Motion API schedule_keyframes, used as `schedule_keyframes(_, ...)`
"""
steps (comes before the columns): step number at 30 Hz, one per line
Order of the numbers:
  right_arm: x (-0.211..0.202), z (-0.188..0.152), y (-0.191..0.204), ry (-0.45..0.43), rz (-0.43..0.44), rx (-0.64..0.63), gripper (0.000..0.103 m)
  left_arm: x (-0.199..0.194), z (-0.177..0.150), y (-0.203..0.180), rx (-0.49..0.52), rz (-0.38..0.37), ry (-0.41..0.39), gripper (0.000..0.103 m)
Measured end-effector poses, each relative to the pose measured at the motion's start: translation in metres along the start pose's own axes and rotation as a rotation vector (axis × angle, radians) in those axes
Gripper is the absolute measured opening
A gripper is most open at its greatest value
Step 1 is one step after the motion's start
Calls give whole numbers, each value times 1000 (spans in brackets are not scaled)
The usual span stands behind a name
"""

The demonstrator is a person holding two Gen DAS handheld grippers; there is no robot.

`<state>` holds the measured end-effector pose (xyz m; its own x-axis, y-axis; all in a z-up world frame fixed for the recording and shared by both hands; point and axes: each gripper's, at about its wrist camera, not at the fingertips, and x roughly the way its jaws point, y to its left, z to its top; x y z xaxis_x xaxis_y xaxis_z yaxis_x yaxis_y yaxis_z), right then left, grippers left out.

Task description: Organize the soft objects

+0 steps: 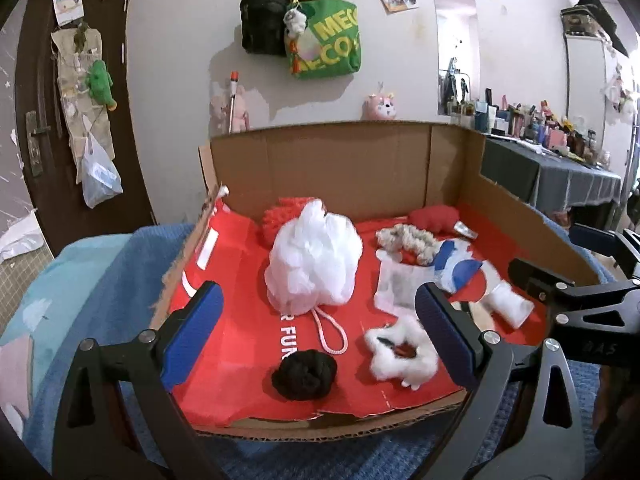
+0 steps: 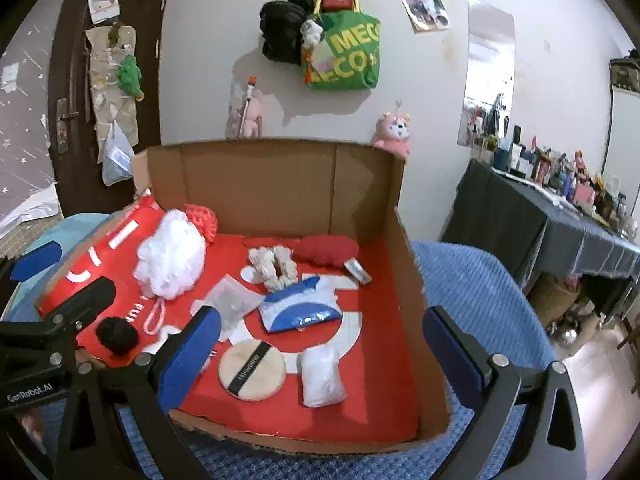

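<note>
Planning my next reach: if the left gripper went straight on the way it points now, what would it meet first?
Probably the white mesh bath pouf in the red-lined cardboard box; it sits centred between the open jaws of the left gripper. Depth is unclear, so the black scrunchie below could brush first.

This is a lived-in room of a home, likely a bedroom. A blue blanket (image 2: pixel 472 288) covers a soft surface in the near part. On the far wall hang a green tote (image 1: pixel 326 42), a black bag (image 1: pixel 262 22) and photos (image 2: pixel 424 8). A dark door (image 1: pixel 48 92) at far left carries a hanging organizer (image 1: pixel 82 92) and a green plush (image 1: pixel 100 82). At far right, a table (image 2: pixel 560 232) holds crowded bottles and figurines beside a mirror (image 2: pixel 490 68). A pink plush (image 2: pixel 394 132) sits by the wall.
</note>
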<state>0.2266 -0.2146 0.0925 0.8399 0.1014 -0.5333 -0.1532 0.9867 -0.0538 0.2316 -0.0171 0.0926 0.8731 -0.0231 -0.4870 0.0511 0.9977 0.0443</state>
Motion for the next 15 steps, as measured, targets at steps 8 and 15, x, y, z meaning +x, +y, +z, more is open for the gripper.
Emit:
schedule_keyframes(8, 19, -13, -5, 25, -5, 19, 103, 17, -15, 1, 18, 0, 44, 98)
schedule_keyframes(15, 22, -18, 0, 37, 21, 17, 103, 18, -17, 6, -6, -3, 44, 98)
